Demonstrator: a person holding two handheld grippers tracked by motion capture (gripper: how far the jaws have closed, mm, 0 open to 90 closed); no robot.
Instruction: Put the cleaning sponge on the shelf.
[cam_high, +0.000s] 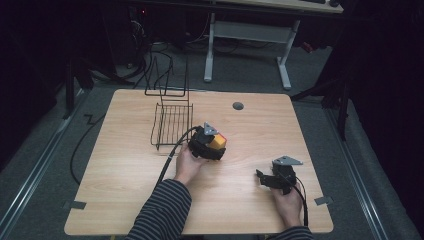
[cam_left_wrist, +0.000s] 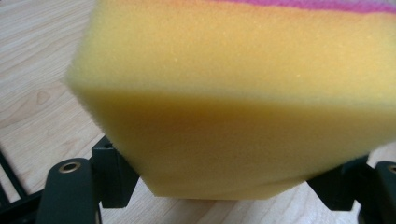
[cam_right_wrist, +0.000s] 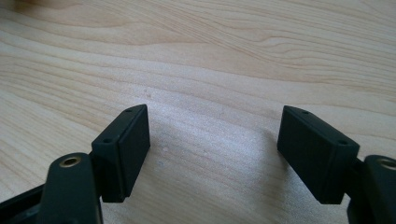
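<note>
Your left gripper (cam_high: 216, 145) had its jaws closed onto the yellow sponge (cam_high: 218, 142), which sat near the middle of the tabletop (cam_high: 125, 200), just right of the black wire dish rack (cam_high: 171, 124). From the left gripper view, the sponge (cam_left_wrist: 243, 107) was clamped between the two black jaws, its foam bulging out above them, with a thin pink layer along its far top edge. Whether it rested on the wood or hung just above it could not be told. Your left hand (cam_high: 189, 164) came in from the bottom of the high view in a striped sleeve (cam_high: 162, 212), and the gripper's cable trailed back across the wood beside the rack.

Your right gripper (cam_high: 265, 178) sat well apart from the sponge, toward the near right corner of the tabletop, held in your right hand (cam_high: 287, 200). In the right gripper view its jaws stood wide apart with nothing between them but bare wood grain (cam_right_wrist: 210, 70). The grey three-cornered plate on top of it pointed to the right.
</note>
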